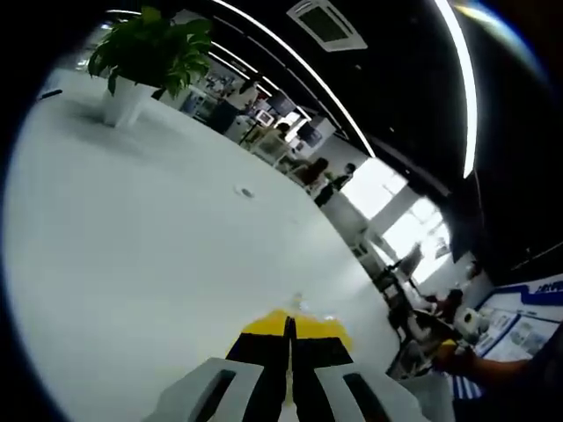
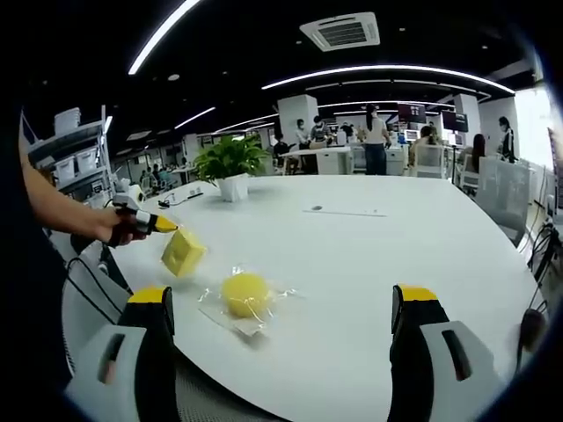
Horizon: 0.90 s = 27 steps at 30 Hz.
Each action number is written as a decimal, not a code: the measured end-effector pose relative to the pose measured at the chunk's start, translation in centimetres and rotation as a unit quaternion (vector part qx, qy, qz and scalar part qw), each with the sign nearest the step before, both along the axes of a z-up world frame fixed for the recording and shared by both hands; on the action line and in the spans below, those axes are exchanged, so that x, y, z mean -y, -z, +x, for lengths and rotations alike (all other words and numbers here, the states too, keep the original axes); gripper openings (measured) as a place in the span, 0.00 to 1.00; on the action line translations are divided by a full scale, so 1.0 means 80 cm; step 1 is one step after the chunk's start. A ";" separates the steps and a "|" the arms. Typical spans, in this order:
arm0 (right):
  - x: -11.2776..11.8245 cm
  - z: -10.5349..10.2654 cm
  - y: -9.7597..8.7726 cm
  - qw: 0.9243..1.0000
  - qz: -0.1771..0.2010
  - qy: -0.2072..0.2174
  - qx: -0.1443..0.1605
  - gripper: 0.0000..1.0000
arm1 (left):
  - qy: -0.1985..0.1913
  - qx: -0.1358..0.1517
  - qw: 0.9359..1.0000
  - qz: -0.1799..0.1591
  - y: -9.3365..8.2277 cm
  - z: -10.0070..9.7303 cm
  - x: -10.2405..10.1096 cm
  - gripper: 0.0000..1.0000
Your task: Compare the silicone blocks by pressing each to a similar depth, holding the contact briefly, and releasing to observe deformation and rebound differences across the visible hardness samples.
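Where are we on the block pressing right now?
Nothing visibly done. In hand: the left gripper, jaws shut, tip at the yellow cube on the table. Left: the round yellow block lying on clear wrap, untouched, while the right gripper hovers open.

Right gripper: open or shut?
Open. The right gripper has its jaws set wide apart at the bottom of its view, with bare table between them.

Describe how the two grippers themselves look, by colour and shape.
The left gripper has black jaws with yellow tips on pale grey mounts. The right gripper is built the same: black jaws, yellow caps, light grey housings with dark slots. In the right gripper view, the left gripper's tip also shows yellow.
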State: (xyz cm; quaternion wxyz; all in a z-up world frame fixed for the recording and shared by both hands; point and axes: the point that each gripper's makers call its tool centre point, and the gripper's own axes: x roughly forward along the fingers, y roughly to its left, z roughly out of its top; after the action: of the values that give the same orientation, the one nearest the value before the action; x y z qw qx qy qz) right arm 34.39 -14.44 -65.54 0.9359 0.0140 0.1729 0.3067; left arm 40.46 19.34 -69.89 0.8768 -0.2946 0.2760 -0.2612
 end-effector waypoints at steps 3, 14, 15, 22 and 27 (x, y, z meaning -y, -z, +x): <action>-0.002 0.001 0.000 1.000 -0.002 -0.003 0.001 0.96 | -0.008 -0.005 1.000 0.009 0.013 0.005 -0.010 0.00; -0.001 0.000 0.006 1.000 -0.005 0.002 -0.010 0.96 | -0.031 -0.032 0.999 0.011 0.047 0.019 -0.018 0.00; -0.002 0.000 0.006 1.000 -0.004 0.001 -0.010 0.96 | -0.031 -0.035 0.999 0.014 0.050 0.020 -0.018 0.00; -0.004 0.002 0.010 1.000 -0.003 0.003 -0.017 0.96 | -0.021 -0.039 0.998 0.034 0.067 0.024 -0.022 0.00; -0.007 0.002 0.015 1.000 -0.006 0.000 -0.021 0.96 | -0.017 -0.045 0.998 0.044 0.077 0.025 -0.023 0.00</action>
State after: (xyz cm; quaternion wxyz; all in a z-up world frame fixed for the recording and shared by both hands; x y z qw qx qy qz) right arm 34.53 -13.89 -66.71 0.9323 0.0146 0.1942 0.3048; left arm 42.47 21.15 -76.06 0.8799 -0.2719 0.3213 -0.2204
